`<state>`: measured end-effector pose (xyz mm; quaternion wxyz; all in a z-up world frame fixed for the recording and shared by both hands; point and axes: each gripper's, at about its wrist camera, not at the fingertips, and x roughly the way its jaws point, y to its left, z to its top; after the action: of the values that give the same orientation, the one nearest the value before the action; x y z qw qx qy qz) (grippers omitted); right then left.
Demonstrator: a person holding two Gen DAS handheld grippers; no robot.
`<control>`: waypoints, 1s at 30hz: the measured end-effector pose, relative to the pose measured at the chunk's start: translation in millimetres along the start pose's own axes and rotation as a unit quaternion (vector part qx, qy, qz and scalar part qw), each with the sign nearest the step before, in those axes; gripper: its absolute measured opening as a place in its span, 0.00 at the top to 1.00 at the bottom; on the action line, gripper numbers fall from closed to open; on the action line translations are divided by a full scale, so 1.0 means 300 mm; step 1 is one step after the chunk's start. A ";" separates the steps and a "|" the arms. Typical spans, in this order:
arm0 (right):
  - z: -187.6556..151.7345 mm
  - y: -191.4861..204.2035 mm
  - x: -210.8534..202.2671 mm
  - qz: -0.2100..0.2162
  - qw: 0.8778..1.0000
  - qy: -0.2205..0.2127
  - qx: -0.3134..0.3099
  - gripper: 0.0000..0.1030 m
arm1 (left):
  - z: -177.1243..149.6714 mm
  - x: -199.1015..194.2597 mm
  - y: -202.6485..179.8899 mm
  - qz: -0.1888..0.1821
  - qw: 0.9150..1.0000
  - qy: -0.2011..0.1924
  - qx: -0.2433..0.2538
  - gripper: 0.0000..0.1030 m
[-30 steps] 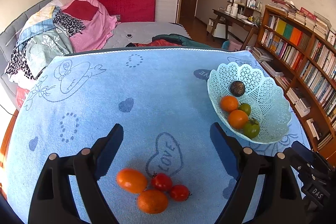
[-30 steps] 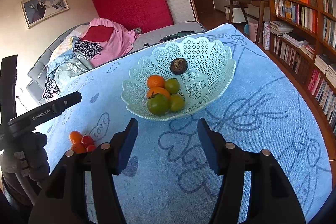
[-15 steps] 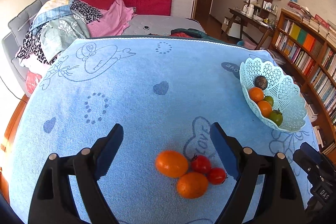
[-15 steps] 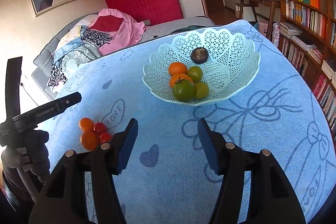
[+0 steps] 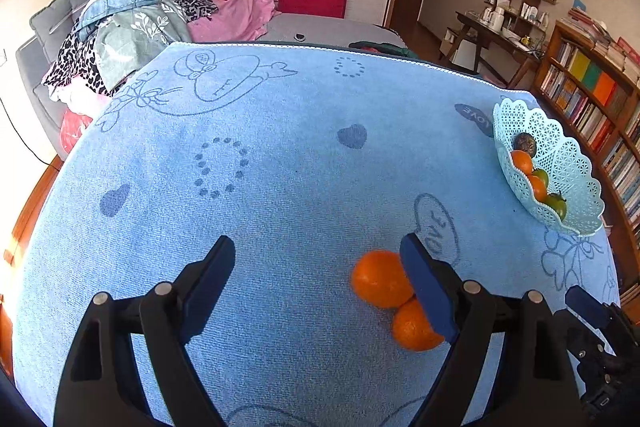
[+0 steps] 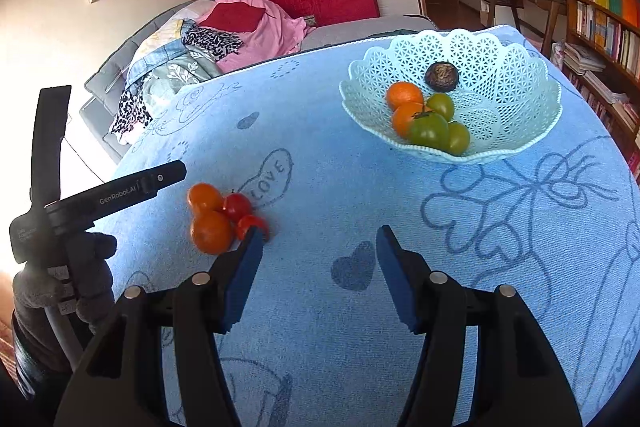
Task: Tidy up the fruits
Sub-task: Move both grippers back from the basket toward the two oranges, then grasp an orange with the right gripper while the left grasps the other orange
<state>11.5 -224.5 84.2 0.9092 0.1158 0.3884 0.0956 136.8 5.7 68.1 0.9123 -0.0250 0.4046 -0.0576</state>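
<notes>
Two loose oranges (image 5: 378, 279) (image 5: 412, 329) lie on the blue towel, partly behind the right finger of my open left gripper (image 5: 316, 255); nothing sits between its fingers. The right wrist view shows both oranges (image 6: 204, 197) (image 6: 210, 231) touching two red tomatoes (image 6: 238, 205) (image 6: 253, 222). My right gripper (image 6: 320, 239) is open and empty, its left fingertip just in front of the nearer tomato. A pale green lattice basket (image 6: 520, 75) (image 5: 568, 163) holds two oranges, several green tomatoes and a dark round fruit (image 6: 441, 76).
The blue towel (image 5: 280, 155) covers the whole table. A gloved hand (image 6: 60, 267) holds the left gripper's handle (image 6: 120, 191) at the left of the right wrist view. Beyond the table are a sofa with piled clothes (image 5: 132, 27) and bookshelves (image 5: 592, 95) on the right.
Both views swung left. In the left wrist view the loose fruits slid from between the fingers to behind the right finger. In the right wrist view the basket moved right and the loose fruits came close.
</notes>
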 end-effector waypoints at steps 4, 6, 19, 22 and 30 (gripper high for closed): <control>-0.011 0.053 0.022 0.015 1.000 0.008 -0.012 0.41 | -0.019 -0.008 0.036 0.011 1.000 -0.002 -0.002 0.19; -0.015 0.077 0.032 0.021 1.000 0.012 -0.018 0.41 | -0.028 -0.011 0.052 0.016 1.000 -0.002 -0.004 0.19; -0.027 0.208 0.111 0.041 0.998 0.033 -0.046 0.41 | -0.089 -0.028 0.129 0.046 0.999 -0.003 -0.004 0.19; -0.024 0.227 0.132 0.043 0.997 0.037 -0.049 0.41 | -0.099 -0.034 0.142 0.045 0.999 -0.004 -0.007 0.19; -0.025 0.265 0.187 0.037 0.997 0.046 -0.059 0.43 | -0.109 -0.042 0.147 0.038 0.999 -0.006 -0.009 0.19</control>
<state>37.5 -132.7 63.3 0.8914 0.0722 0.4190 0.1571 107.9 51.1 51.1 0.9161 -0.0181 0.4000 -0.0197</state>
